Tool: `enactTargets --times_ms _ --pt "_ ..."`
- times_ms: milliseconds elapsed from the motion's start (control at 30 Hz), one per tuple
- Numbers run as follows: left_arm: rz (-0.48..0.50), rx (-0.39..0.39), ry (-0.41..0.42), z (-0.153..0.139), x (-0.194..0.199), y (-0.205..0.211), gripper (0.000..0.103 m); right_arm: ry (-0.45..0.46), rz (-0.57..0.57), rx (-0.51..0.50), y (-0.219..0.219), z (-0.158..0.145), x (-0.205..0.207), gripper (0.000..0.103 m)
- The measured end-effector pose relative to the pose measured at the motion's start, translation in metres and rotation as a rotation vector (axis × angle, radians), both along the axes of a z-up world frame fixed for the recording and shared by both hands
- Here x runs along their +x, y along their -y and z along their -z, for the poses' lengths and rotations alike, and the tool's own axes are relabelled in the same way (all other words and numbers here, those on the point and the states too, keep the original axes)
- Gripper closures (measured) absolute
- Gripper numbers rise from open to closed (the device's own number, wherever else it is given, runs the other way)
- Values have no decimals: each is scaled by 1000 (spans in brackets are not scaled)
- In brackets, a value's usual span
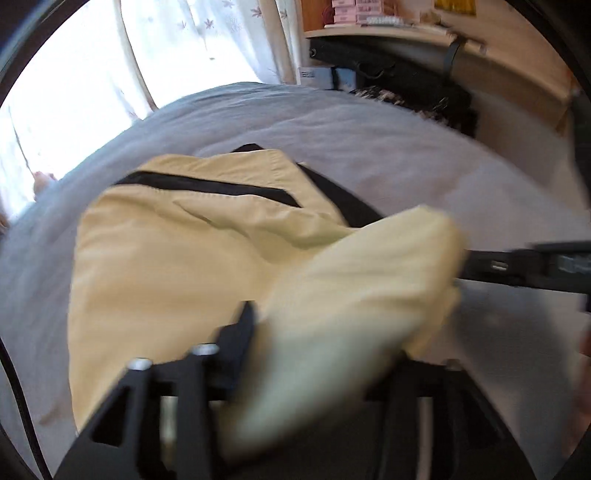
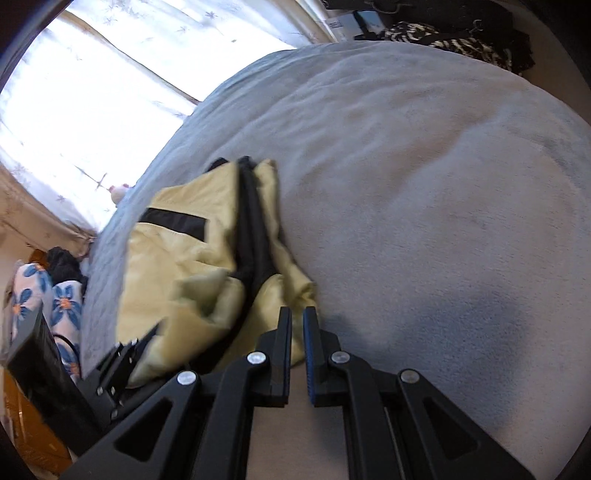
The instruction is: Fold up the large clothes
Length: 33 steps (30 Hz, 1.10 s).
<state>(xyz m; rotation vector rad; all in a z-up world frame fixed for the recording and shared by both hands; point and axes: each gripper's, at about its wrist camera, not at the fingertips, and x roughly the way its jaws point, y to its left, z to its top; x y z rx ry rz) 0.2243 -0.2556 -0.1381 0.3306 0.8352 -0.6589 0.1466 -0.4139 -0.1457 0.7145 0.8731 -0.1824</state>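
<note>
A pale yellow jacket (image 1: 166,258) with black trim lies partly folded on a grey blanket (image 1: 369,140). A blurred fold of it (image 1: 351,295) rises between the jaws of my left gripper (image 1: 332,332). Those jaws stand wide apart and open; only the left finger (image 1: 243,332) shows, and cloth hides the other. My right gripper (image 1: 517,264) reaches in from the right and meets the end of that fold. In the right wrist view my right gripper (image 2: 297,314) is shut at the jacket's (image 2: 184,251) near hem, with yellow cloth in the narrow slit. My left gripper (image 2: 125,354) sits at the jacket's left edge, under cloth.
The blanket (image 2: 443,184) stretches wide to the right of the jacket. Bright curtains (image 1: 92,74) hang behind the bed. A desk with pink boxes (image 1: 354,11) and dark, patterned clothes (image 2: 461,44) lie past the far edge. Blue-flowered fabric (image 2: 62,306) and a black box (image 2: 40,369) sit at the left.
</note>
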Motion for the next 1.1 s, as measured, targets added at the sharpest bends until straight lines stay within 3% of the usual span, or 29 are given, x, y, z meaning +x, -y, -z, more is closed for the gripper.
enactTargets --times_ms 133,333,500,667,733,933,1100 --pt "-13 -123 -35 -25 -13 -38 40 56 -26 24 -2 -11 8 75" --pt "-220 -231 -51 -47 -5 -111 39 119 -23 42 -1 -33 13 75" --pt "-418 -296 -126 -38 30 -161 39 133 -52 81 3 -45 29 74" --pt "-519 -236 -242 -3 56 -175 39 -12 -164 156 -1 -24 64 70" --pt "-536 -266 -278 6 55 -178 39 -90 -179 197 0 -8 74 70" --pt "-532 -287 -307 16 55 -177 39 -105 -253 316 -2 5 81 68" --pt "-518 -256 -301 14 48 -165 39 -193 -294 264 -12 29 99 72"
